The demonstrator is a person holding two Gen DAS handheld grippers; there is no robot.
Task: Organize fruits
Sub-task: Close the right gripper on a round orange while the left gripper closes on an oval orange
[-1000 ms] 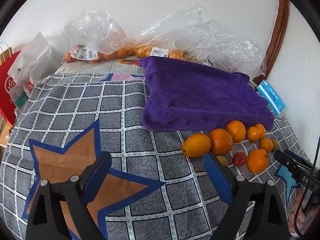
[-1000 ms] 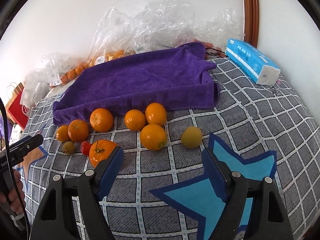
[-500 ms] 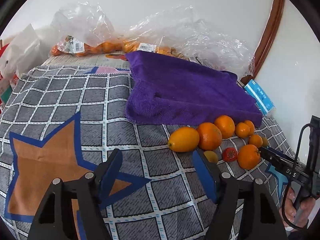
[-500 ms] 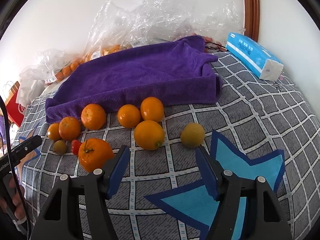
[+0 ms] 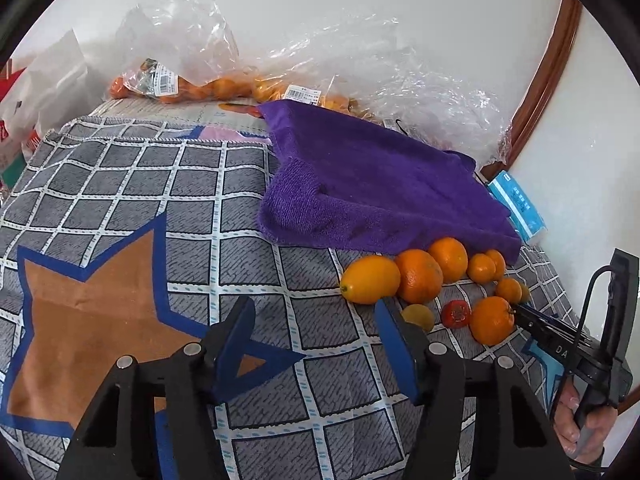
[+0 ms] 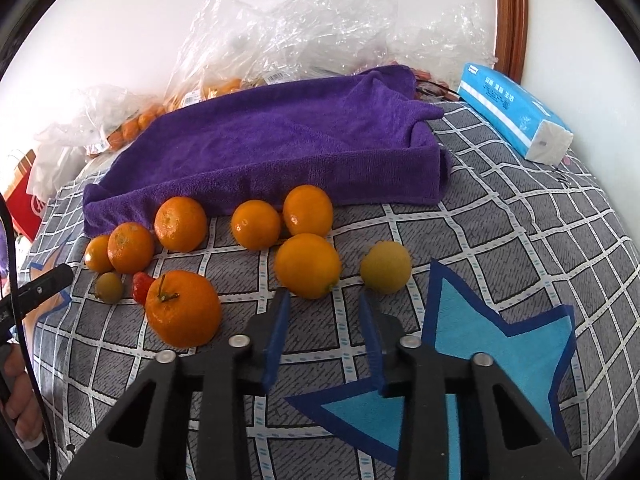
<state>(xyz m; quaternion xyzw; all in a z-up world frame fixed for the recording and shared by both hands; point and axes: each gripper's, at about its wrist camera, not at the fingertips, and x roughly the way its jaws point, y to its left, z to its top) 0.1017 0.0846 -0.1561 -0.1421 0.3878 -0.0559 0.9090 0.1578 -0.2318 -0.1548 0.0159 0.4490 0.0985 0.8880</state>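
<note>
While fruit lies loose at the towel's near edge, both tools hover empty.

Across mid-frame spreads the purple towel on the checked cloth; oranges line its lower edge, a stemmed orange lower left, a yellow-green fruit centre-right. Right tool gapes narrowly just below a big orange; left tool stands wide beside a lemon.

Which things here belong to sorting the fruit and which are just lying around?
Job:
loose round oranges
small yellow lemon
small red fruit
folded purple towel
open left gripper
open right gripper

Lying about:
blue tissue pack
clear plastic bags
red paper bag
</note>
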